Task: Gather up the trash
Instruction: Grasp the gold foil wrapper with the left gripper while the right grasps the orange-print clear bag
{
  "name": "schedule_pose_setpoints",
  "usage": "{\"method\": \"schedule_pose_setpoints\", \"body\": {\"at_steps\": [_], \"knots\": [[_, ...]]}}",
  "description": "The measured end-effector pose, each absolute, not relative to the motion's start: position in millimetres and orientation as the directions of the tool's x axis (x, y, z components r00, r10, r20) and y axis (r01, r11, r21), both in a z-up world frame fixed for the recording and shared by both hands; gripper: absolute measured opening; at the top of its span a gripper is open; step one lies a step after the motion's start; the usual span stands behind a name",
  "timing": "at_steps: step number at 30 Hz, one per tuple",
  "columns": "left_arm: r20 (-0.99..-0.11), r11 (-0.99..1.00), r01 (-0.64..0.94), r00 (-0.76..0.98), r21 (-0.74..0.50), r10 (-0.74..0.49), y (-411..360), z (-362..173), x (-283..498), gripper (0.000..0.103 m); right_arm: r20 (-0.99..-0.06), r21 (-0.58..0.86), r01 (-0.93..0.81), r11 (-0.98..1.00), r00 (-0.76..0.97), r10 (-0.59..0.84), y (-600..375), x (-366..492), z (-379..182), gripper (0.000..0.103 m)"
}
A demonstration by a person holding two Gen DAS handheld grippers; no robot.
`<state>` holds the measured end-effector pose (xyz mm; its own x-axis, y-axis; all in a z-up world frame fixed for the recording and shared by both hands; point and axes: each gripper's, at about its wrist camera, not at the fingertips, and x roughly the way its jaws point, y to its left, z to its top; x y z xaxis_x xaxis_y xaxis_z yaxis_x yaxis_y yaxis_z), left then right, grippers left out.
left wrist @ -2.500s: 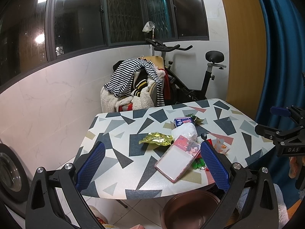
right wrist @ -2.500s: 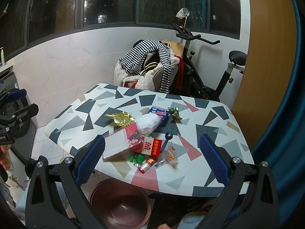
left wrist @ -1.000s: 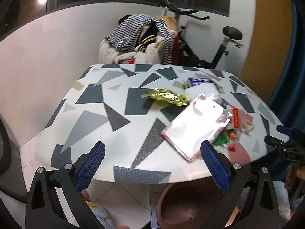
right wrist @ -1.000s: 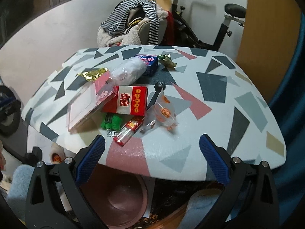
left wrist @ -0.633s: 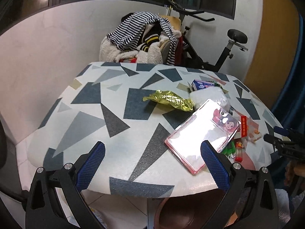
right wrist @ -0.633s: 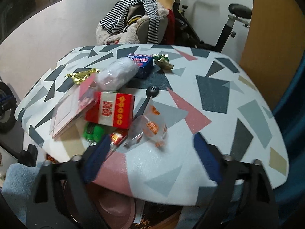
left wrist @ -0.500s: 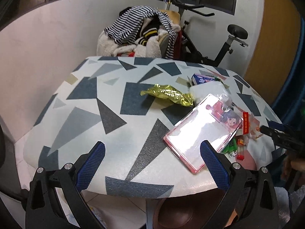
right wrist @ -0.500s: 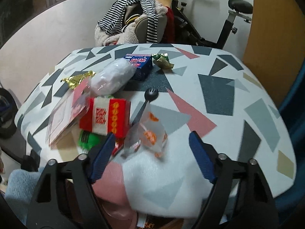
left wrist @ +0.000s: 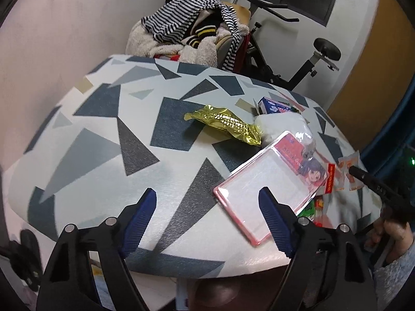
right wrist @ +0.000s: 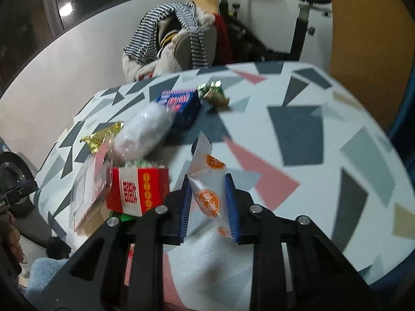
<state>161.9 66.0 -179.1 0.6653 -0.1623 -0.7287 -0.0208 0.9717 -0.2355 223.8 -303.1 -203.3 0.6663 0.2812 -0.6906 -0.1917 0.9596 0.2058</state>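
Between right tool (right wrist: 208,204) fingers sits clear orange-print wrapper (right wrist: 207,181), clamped, red box (right wrist: 137,193) just left; left tool (left wrist: 207,220) apart over surface (left wrist: 103,142) edge.

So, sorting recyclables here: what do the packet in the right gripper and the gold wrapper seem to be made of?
The packet in the right gripper looks like thin clear plastic film, glossy and see-through around its orange print. The gold wrapper looks like crinkled metallic foil or metallised film, shiny and embossed.
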Motion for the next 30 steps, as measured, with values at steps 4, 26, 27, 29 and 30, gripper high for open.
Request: {"method": "schedule_pose_setpoints", "body": {"at_steps": [4,26,27,29,30], "knots": [[-0.714,0.938,-0.026,0.656,-0.345,-0.245,69.2,-181.2,180.7,0.074,-0.688,0.18,-0.187,0.966,0.678,0.259,-305.7,224.1,-198.4,0.028],[-0.653,0.64,-0.301,0.625,-0.707,-0.427,88.6,-257.0,327.1,0.029,-0.681,0.178,-0.18,0.967,0.687,0.253,-310.0,214.8,-202.6,0.027],[-0.647,0.651,-0.289,0.639,-0.702,-0.415,88.7,-252.2,327.8,0.023,-0.682,0.176,-0.18,0.968,0.687,0.252,-309.8,214.5,-202.5,0.027],[-0.637,0.689,-0.242,0.658,-0.683,-0.4,86.7,-239.4,329.2,0.019,-0.681,0.176,-0.179,0.968,0.688,0.251,-309.8,214.2,-202.1,0.027],[-0.633,0.726,-0.205,0.673,-0.657,-0.383,84.7,-227.3,328.8,0.017,-0.679,0.179,-0.177,0.968,0.69,0.251,-310.3,213.5,-201.0,0.027]]}}
